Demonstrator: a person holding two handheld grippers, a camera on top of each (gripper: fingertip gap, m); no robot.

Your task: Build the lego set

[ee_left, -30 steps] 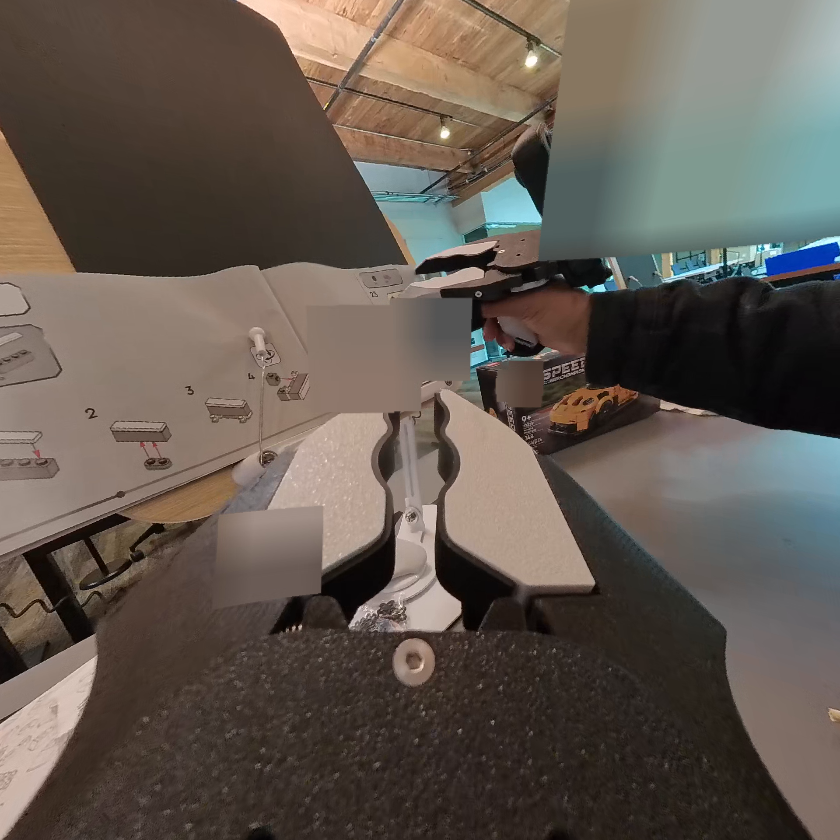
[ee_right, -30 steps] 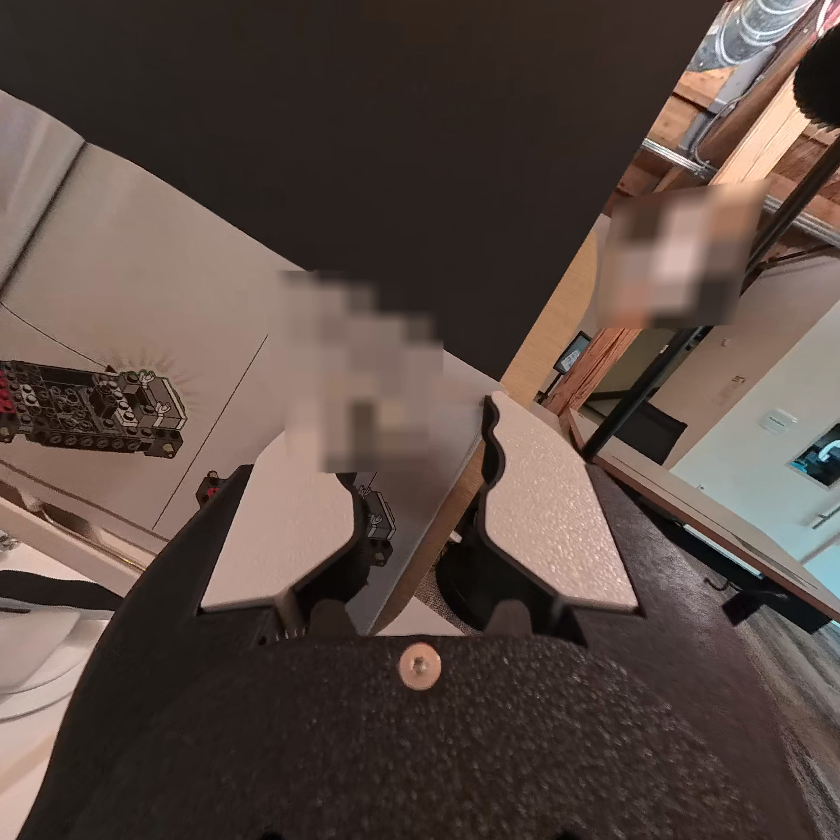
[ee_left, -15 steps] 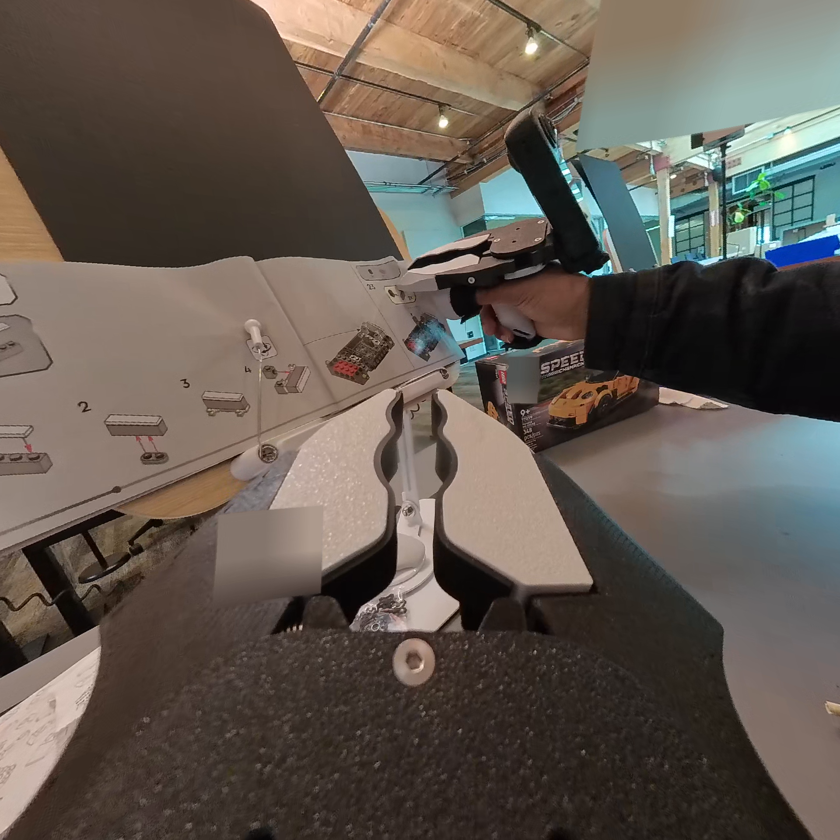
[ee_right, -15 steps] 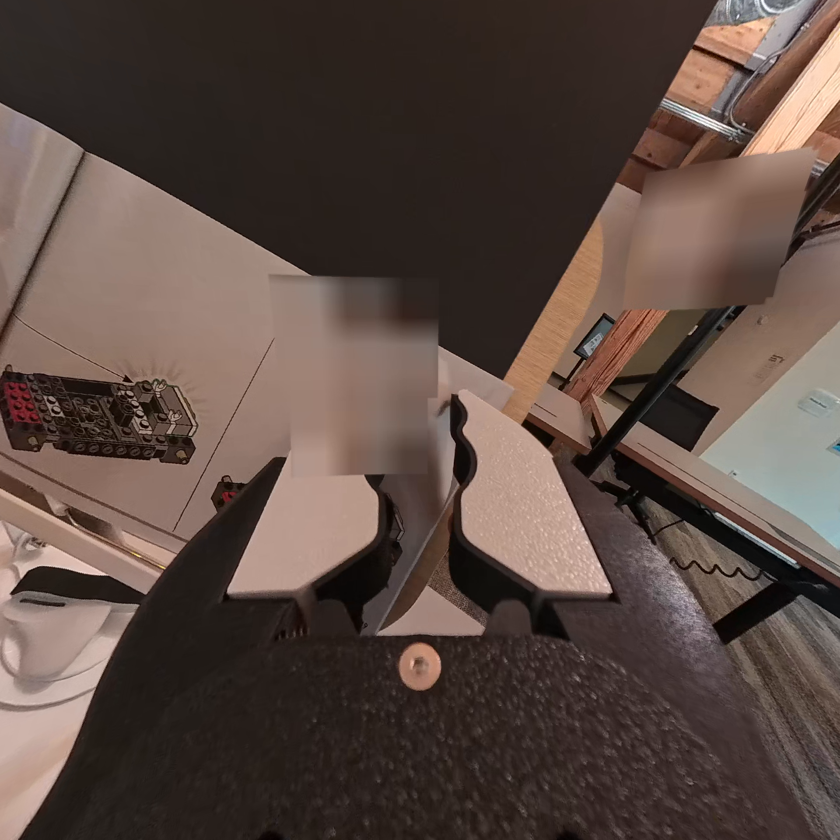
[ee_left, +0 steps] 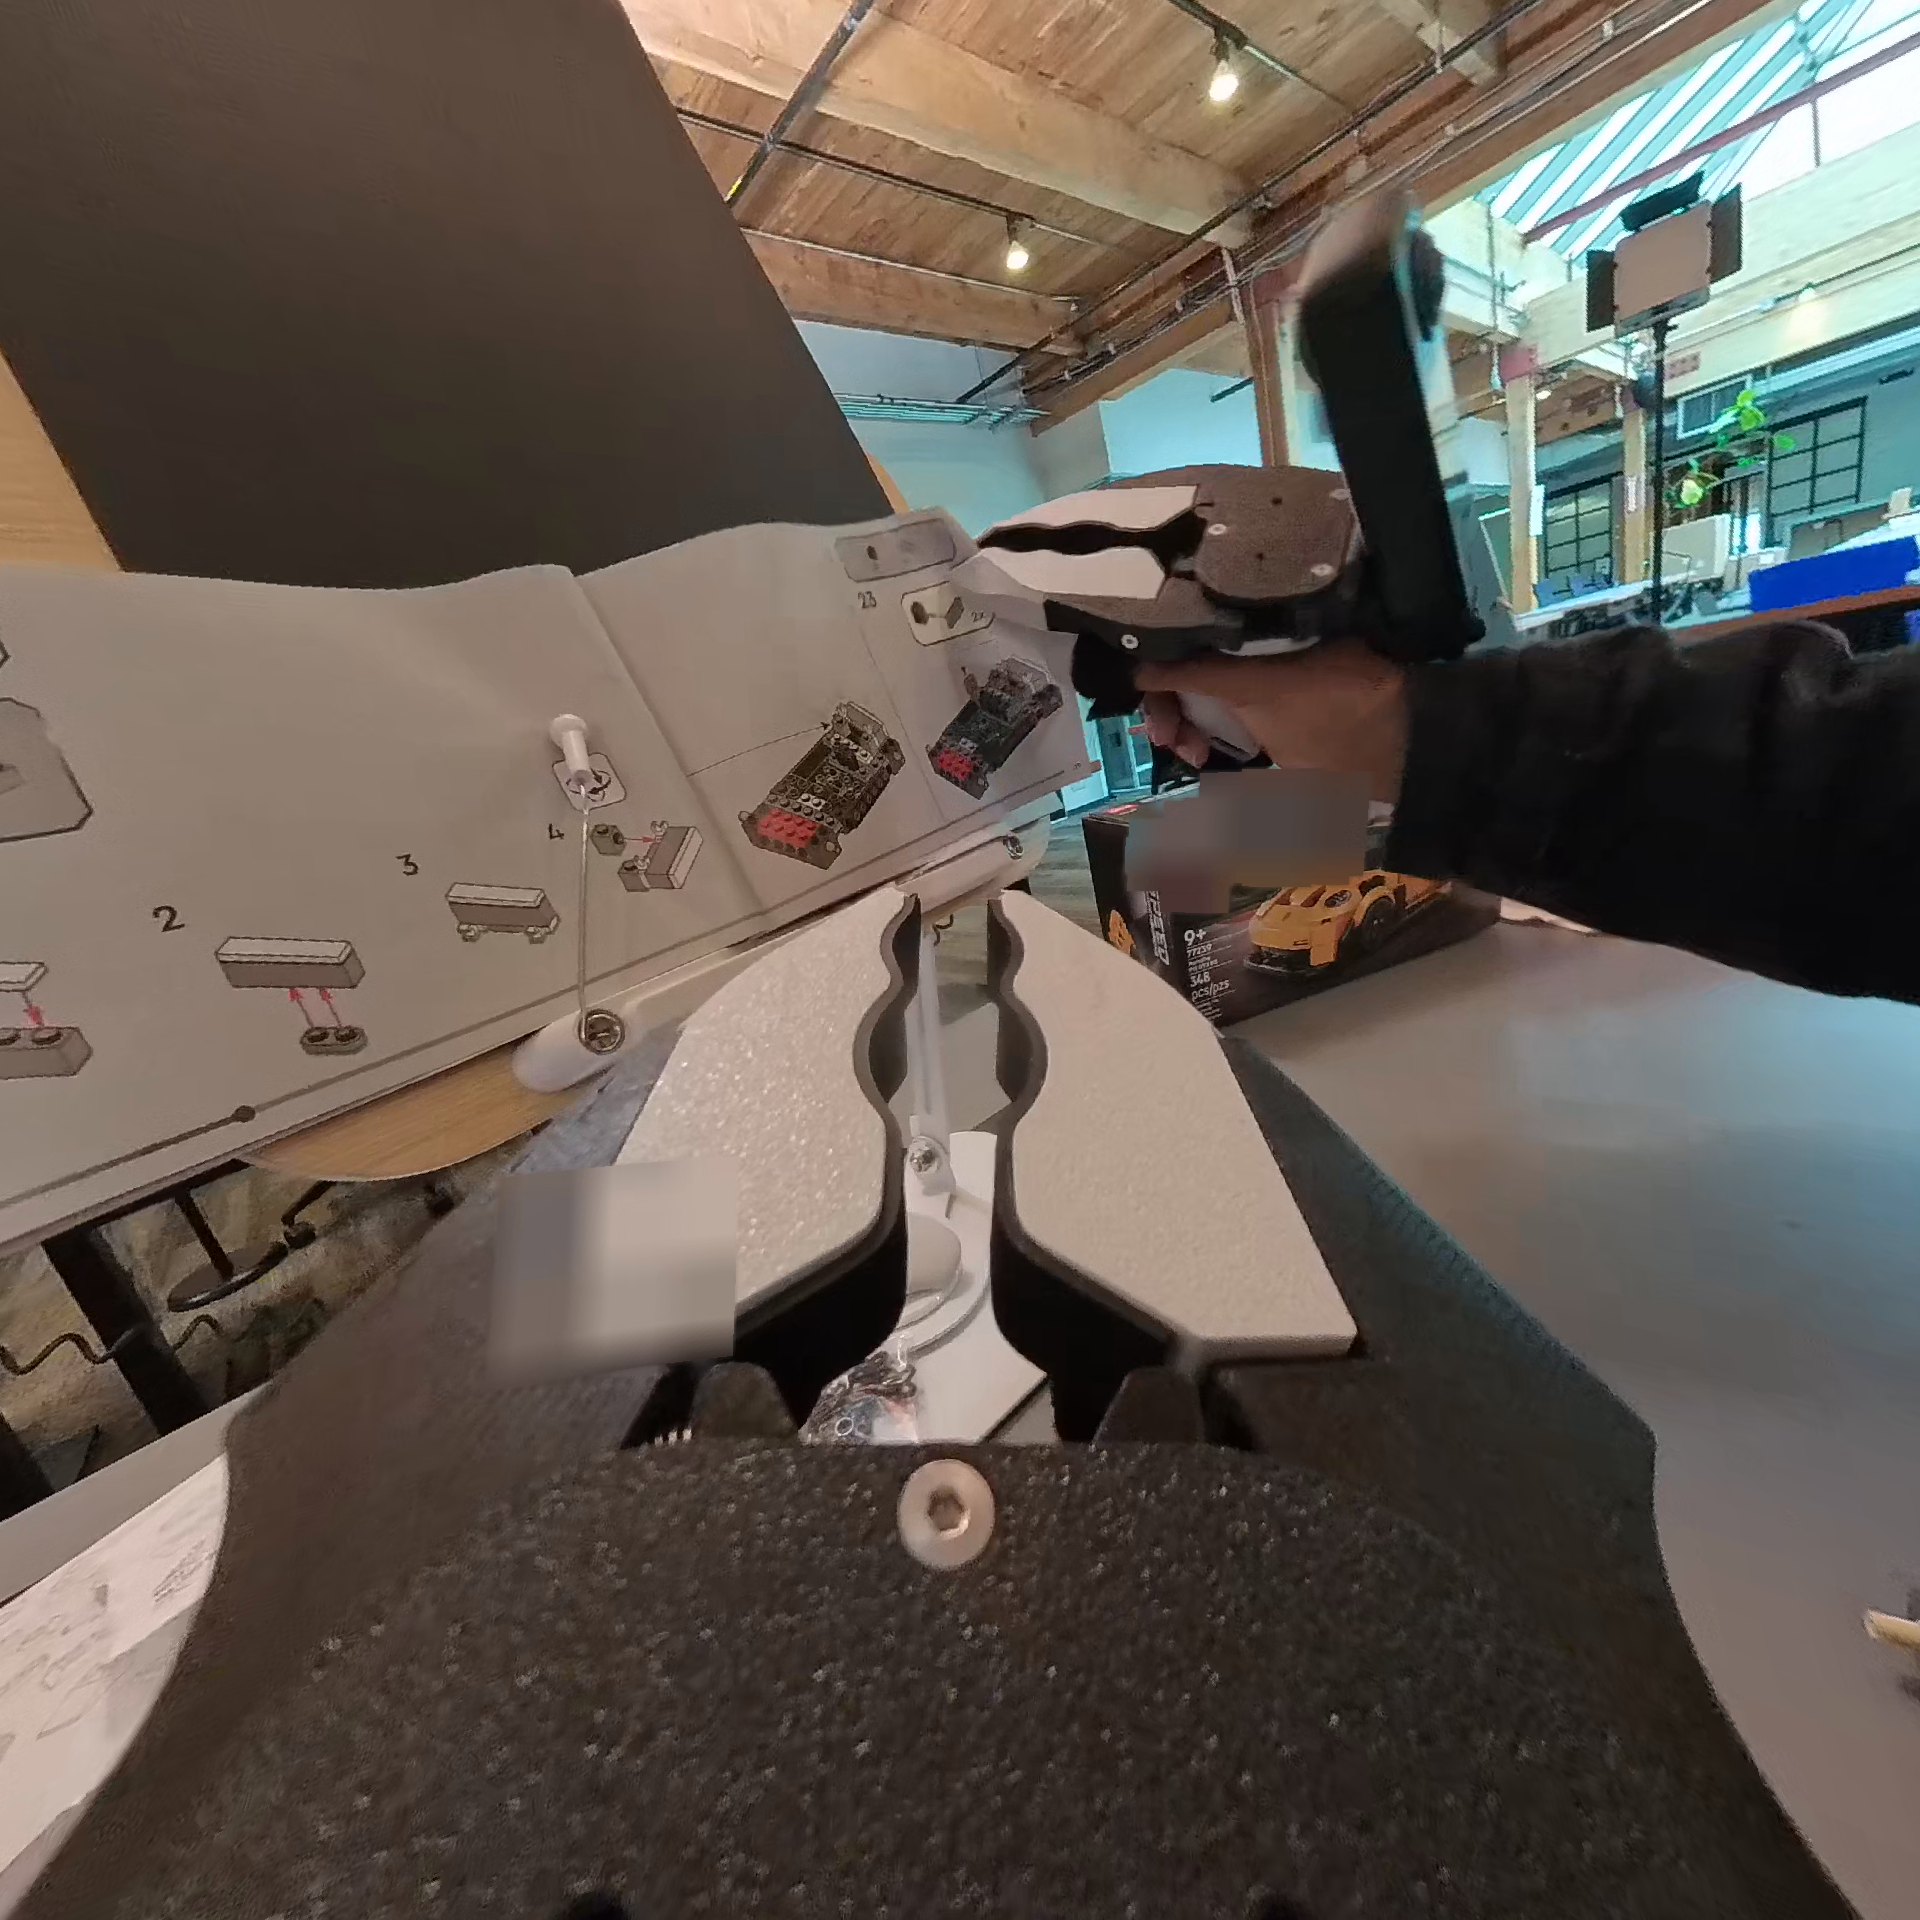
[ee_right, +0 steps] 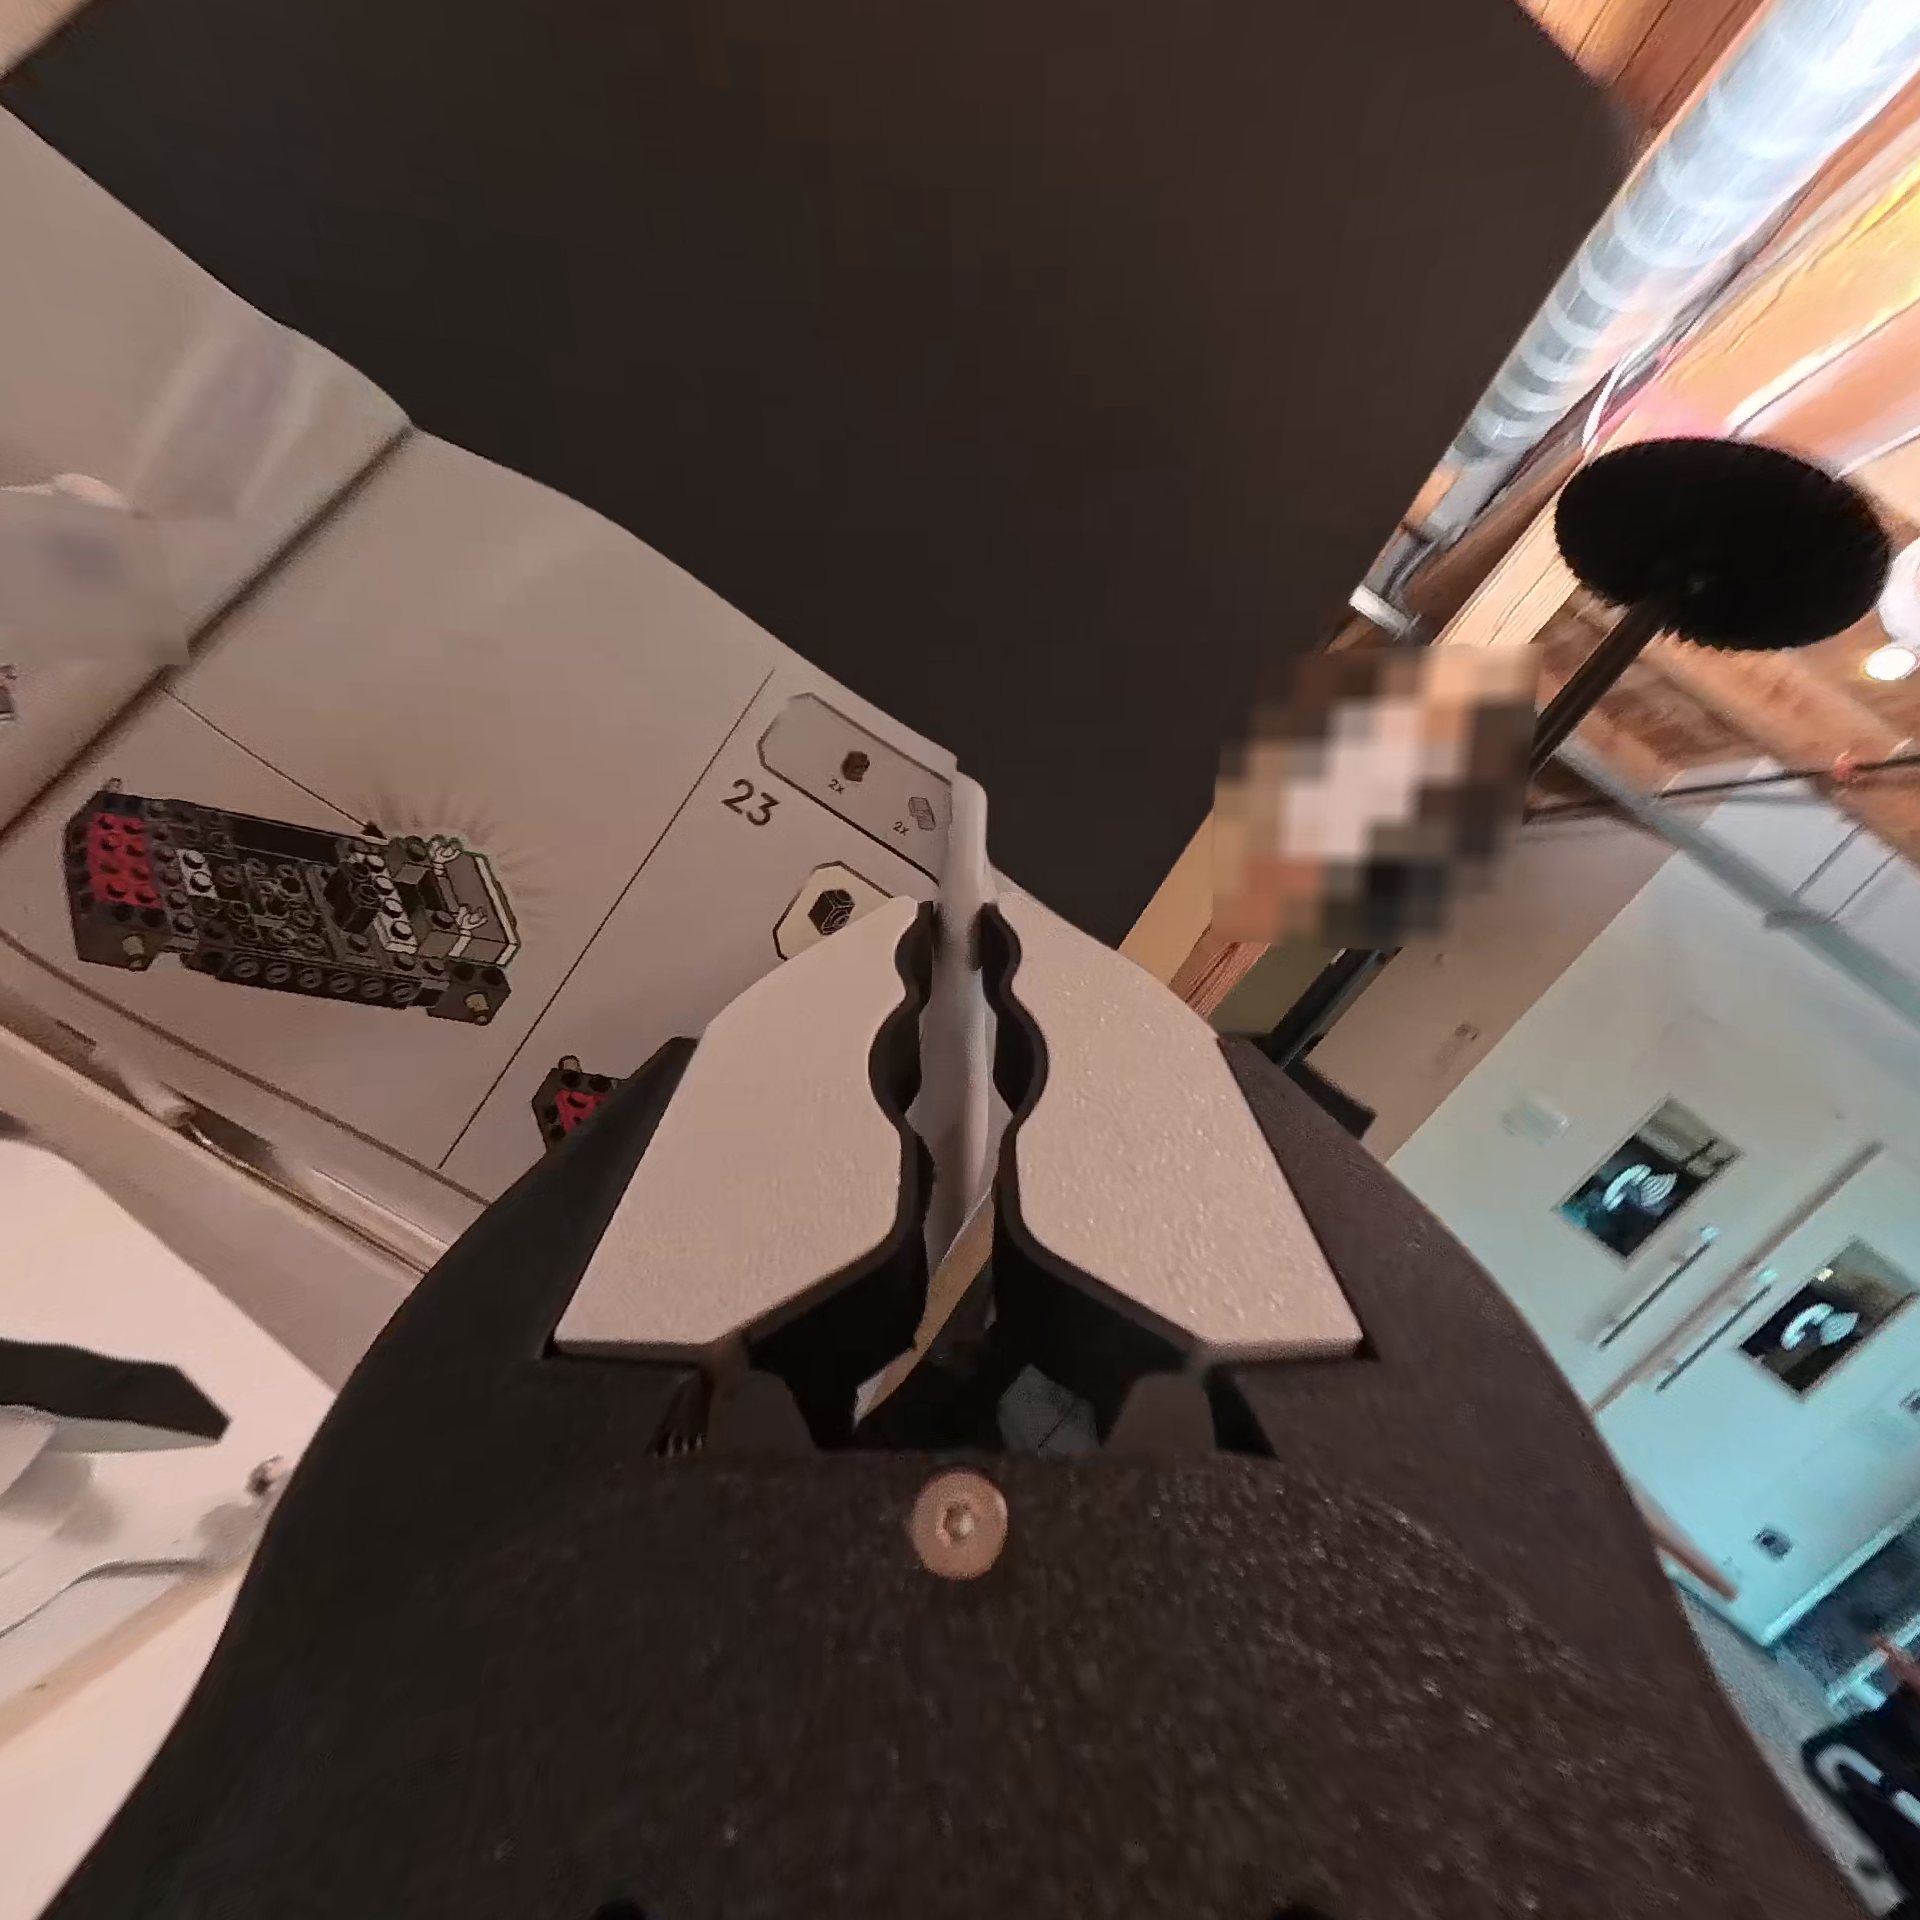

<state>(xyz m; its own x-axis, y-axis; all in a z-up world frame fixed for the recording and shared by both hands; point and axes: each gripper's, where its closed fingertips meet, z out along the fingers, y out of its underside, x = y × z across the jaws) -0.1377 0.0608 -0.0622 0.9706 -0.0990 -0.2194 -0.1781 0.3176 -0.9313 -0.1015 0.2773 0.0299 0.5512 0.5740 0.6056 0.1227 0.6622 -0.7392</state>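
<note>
R gripper point(ee_right: 954, 920) jaws pinch page edge of instruction booklet point(ee_right: 540, 727).

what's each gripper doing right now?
Left gripper: nearly closed on nothing; the white stand rod is seen through the gap.
Right gripper: closed on a page edge of the instruction booklet.

The instruction booklet point(ee_left: 436, 748) lies open on a stand point(ee_left: 727, 977) that rises from the far left part of the table point(ee_left: 1621, 1164), with a dark panel point(ee_left: 343, 291) behind it. The right gripper point(ee_left: 1013, 566) reaches in from the right and pinches the top right corner of the booklet's right-hand page point(ee_right: 961, 997). The left gripper point(ee_left: 951, 914) hangs before the stand, its tips just below the booklet's lower edge. The set's box point(ee_left: 1309, 935) stands farther back on the table, right of the stand, under the person's sleeve point(ee_left: 1683, 800)
</note>
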